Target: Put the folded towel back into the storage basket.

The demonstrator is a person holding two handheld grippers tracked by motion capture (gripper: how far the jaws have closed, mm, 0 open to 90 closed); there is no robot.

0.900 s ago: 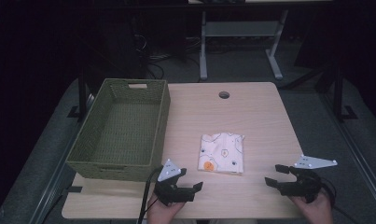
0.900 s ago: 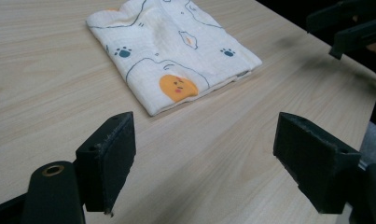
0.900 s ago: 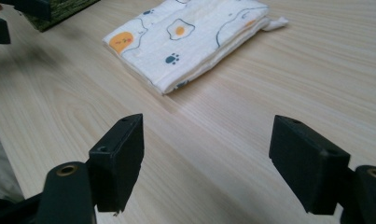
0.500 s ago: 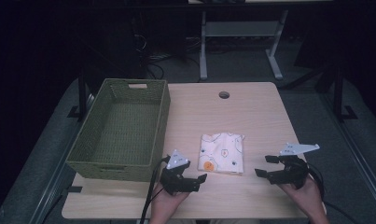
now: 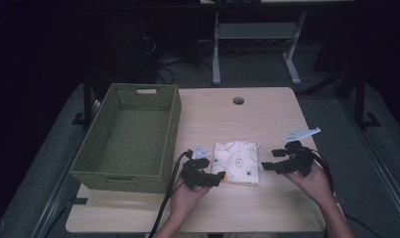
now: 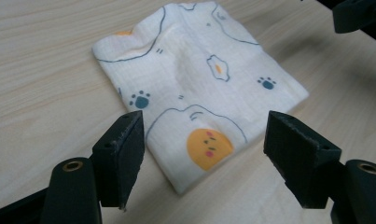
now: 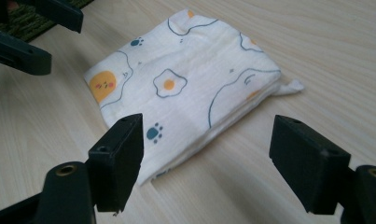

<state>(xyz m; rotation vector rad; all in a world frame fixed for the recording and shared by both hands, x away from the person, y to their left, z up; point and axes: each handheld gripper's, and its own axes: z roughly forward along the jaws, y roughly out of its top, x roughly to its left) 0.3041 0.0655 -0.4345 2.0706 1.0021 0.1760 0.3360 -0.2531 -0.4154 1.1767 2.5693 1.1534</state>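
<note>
White cotton, printed with eggs and paw marks, the folded cloth (image 5: 236,162) lies on the wooden table (image 5: 267,208) at about five o'clock from the green woven basket (image 5: 129,136). We flank the cloth: left gripper (image 5: 213,179) at its seven o'clock corner, right gripper (image 5: 268,159) at three o'clock. Both sets of jaws gape wide around nothing. We judge the job barely begun; grasping comes next.
</note>
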